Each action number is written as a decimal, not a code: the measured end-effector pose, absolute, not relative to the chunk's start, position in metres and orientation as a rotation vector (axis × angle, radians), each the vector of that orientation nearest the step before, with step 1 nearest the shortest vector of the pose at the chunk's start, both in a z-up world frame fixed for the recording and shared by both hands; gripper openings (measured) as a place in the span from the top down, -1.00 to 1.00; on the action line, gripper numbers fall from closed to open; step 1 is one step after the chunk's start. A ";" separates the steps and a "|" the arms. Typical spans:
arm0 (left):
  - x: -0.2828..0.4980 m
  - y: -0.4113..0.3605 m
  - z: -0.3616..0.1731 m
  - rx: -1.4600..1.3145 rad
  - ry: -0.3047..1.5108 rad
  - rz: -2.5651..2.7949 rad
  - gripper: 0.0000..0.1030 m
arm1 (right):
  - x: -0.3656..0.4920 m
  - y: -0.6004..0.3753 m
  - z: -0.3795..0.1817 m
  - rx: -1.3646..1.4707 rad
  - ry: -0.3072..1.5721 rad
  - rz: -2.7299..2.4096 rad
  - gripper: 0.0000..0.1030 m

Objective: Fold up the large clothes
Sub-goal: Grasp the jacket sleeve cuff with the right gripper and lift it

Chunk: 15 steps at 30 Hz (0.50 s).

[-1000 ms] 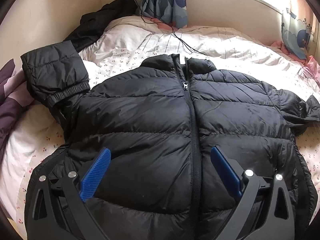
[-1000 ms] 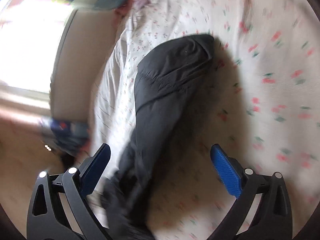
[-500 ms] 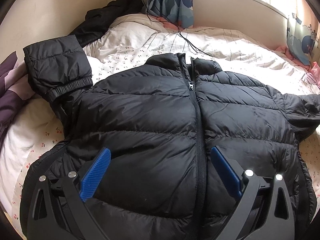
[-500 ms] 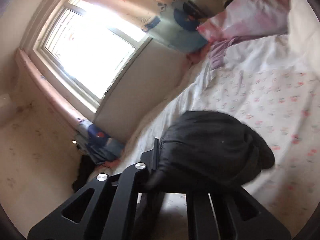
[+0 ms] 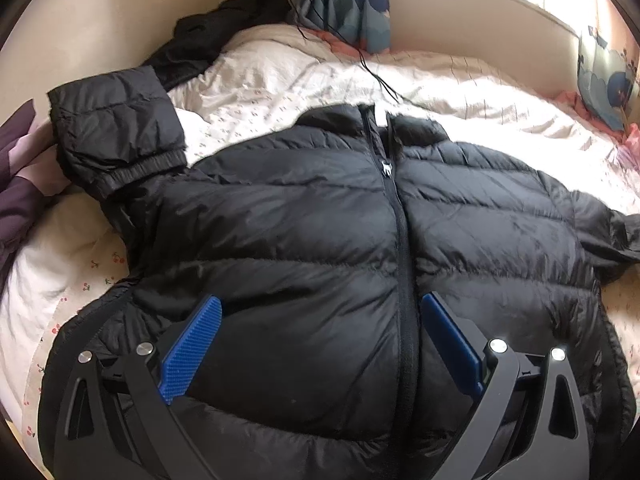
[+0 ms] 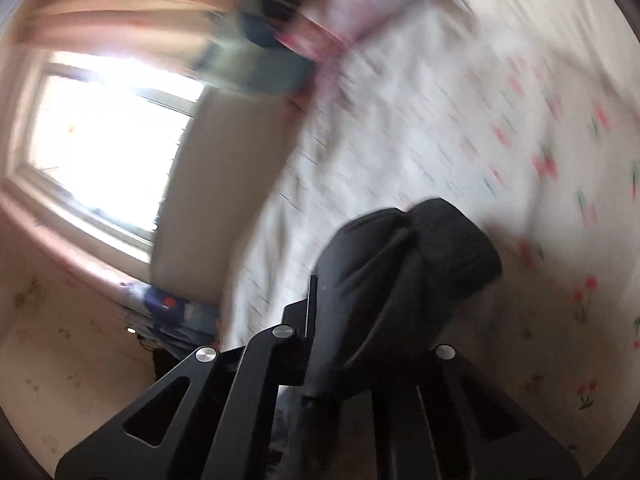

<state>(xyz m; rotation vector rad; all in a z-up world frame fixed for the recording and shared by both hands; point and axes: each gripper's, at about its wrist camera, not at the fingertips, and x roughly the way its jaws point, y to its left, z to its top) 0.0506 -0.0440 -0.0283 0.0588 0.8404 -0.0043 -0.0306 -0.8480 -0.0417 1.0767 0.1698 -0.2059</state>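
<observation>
The black puffer jacket [image 5: 320, 248] lies front-up on the bed [image 5: 288, 80], zipped to the collar, its quilted body spread flat and fairly smooth. One sleeve [image 5: 116, 140] is bent up beside the shoulder at the left of the view, its elastic cuff showing; the other sleeve trails off at the right edge.

A second ago the right claw [image 6: 360, 344] hung spread over that far sleeve as it lay on the sheet. Half a second ago it had closed on the sleeve, and now it grips the sleeve end [image 6: 412, 272] with the fabric bunched between its closed fingers and raised off the cherry-print sheet [image 6: 520, 140]. The heavy blur in the right wrist view suggests the sleeve is being swung, probably inward across the chest for the first fold.

The left claw [image 5: 320, 356] hovers above the lower front of the jacket, fingers wide apart and holding nothing; its view has shifted only slightly over the second.

Further out, a dark garment [image 5: 224, 44] is heaped by the wall, a cable [image 5: 376, 76] runs over the bedding, and patterned curtains [image 5: 348, 4] hang beneath the window.
</observation>
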 end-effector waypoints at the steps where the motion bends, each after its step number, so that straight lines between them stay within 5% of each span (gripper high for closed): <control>1: 0.050 -0.042 -0.026 0.051 0.830 -0.001 -0.86 | -0.038 -0.841 -0.033 1.049 0.148 -0.192 0.91; 8: 0.052 -0.044 -0.030 0.061 0.860 -0.016 -0.86 | -0.062 -0.853 -0.134 1.352 0.327 -0.370 0.85; 15: 0.052 -0.027 -0.016 0.019 0.831 0.002 -0.86 | -0.045 -0.827 -0.052 1.132 0.236 -0.344 0.94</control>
